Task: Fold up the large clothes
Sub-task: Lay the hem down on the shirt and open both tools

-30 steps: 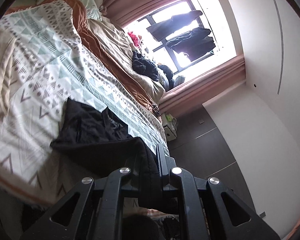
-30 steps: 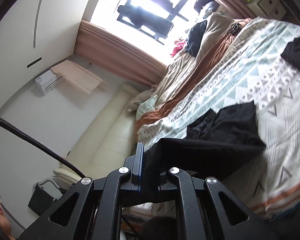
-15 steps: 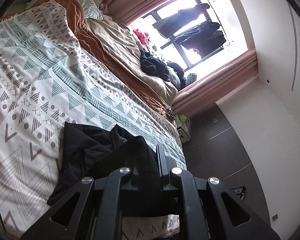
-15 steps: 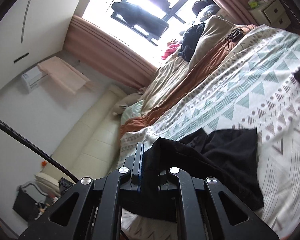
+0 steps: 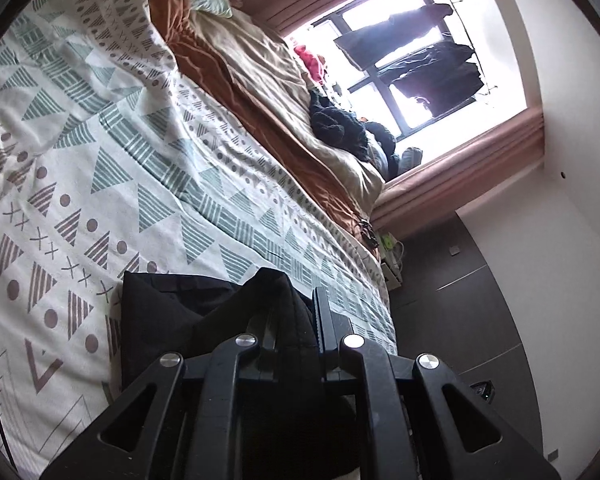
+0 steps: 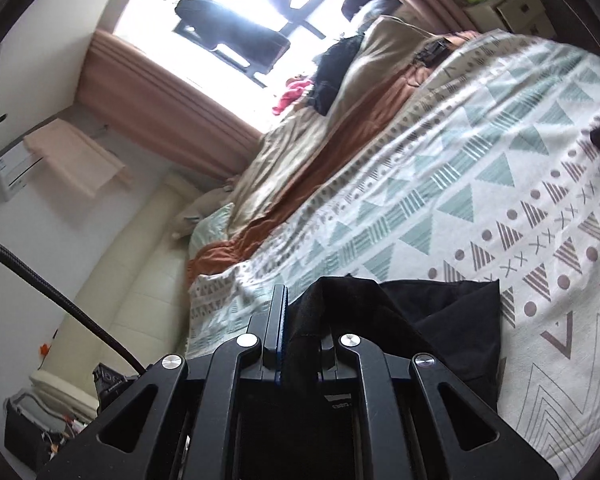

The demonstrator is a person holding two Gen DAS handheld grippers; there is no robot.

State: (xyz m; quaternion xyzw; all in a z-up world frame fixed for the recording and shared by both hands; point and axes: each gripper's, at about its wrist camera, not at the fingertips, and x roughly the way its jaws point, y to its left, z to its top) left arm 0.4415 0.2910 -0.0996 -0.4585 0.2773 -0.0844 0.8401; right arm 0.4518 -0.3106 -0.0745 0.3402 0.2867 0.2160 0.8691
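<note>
Patterned bedspread [image 5: 112,168] is spread flat; black garment [image 5: 168,320] is laid on its near part, one edge clamped in left gripper [image 5: 300,312], another in right gripper [image 6: 300,312].

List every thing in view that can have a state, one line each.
Left tongs: shut on the black fabric garment.
Right tongs: shut on the black fabric garment.
Black fabric garment: partly folded, lying on the bedspread, one edge pinched in each tongs.
White bedspread with teal triangles: spread over the bed, lightly creased.
Pink curtains: drawn open.
</note>
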